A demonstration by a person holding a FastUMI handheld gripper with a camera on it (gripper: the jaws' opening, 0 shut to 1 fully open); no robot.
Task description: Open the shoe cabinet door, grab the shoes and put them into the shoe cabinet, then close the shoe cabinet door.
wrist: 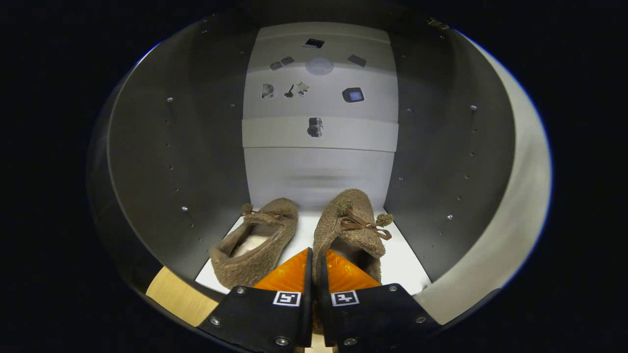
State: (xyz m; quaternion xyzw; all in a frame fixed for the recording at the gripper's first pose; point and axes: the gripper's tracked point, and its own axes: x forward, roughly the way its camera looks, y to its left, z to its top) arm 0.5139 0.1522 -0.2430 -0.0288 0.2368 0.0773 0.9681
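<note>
Gripper (314,260) clamps right slipper (351,230) wall; left slipper (257,240) beside.

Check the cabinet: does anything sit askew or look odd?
The left slipper lies angled, toe turned toward the right slipper, so the pair is not parallel. The tongs pinch the right slipper's heel wall. Nothing looks damaged on the cabinet shelf.

The gripper (315,274) has two black finger mounts studded with silver screws, each bearing a small square black-and-white marker near its inner edge.
</note>
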